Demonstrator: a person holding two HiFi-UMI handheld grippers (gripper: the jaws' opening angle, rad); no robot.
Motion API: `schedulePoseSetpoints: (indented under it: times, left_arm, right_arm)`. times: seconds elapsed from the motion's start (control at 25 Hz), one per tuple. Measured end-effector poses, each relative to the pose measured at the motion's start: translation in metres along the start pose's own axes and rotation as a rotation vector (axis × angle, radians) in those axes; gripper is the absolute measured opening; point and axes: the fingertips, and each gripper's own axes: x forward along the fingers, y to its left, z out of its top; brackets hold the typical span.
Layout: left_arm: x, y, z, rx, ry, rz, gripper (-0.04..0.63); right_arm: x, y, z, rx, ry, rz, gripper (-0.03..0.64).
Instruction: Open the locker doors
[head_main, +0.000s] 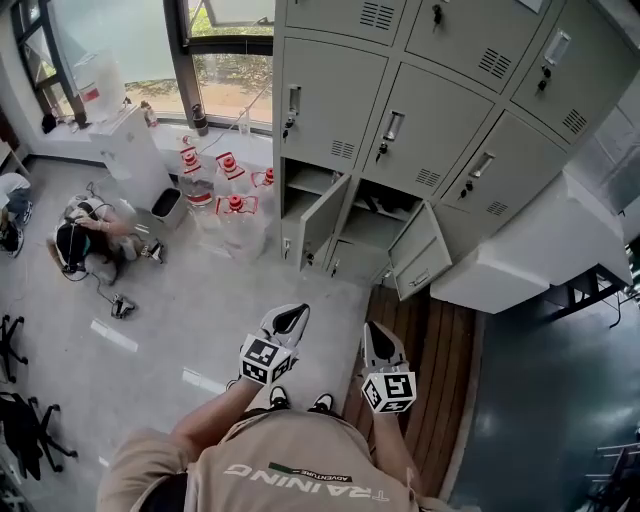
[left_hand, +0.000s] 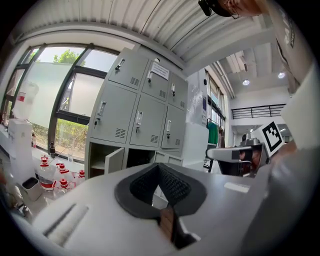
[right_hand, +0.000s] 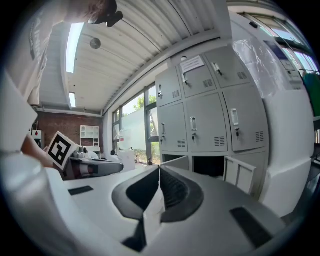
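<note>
A bank of grey lockers (head_main: 420, 100) fills the upper right of the head view. In the bottom row two doors hang open: a left door (head_main: 322, 222) and a right door (head_main: 421, 250). The doors above them are closed. My left gripper (head_main: 290, 320) and right gripper (head_main: 377, 343) are both held low, close to my body and well short of the lockers. Both are shut with nothing between their jaws. In the left gripper view the lockers (left_hand: 140, 115) stand ahead with the open door (left_hand: 114, 159). The right gripper view shows the same lockers (right_hand: 210, 115) and an open door (right_hand: 239, 175).
Several water jugs with red caps (head_main: 225, 195) stand left of the lockers by the window. A white dispenser (head_main: 135, 150) and small bin (head_main: 168, 208) sit further left. A person crouches on the floor (head_main: 85, 240). A white cabinet (head_main: 540, 250) stands right; a wooden floor strip (head_main: 440, 380) lies below the lockers.
</note>
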Motion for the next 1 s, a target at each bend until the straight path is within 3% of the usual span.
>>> schedulePoseSetpoints:
  times: [0.2, 0.44, 1.0]
  left_arm:
    - [-0.006, -0.009, 0.011, -0.002, -0.007, 0.03, 0.006]
    - [-0.003, -0.018, 0.026, 0.029, -0.015, 0.043, 0.006]
    - [-0.003, -0.025, 0.032, 0.036, -0.031, 0.023, 0.006]
  right_arm:
    - [-0.009, 0.003, 0.013, -0.041, -0.009, 0.035, 0.012]
    - [-0.013, -0.008, 0.022, -0.027, -0.037, 0.013, 0.012]
    - [-0.023, -0.011, 0.032, -0.06, -0.057, 0.008, 0.011]
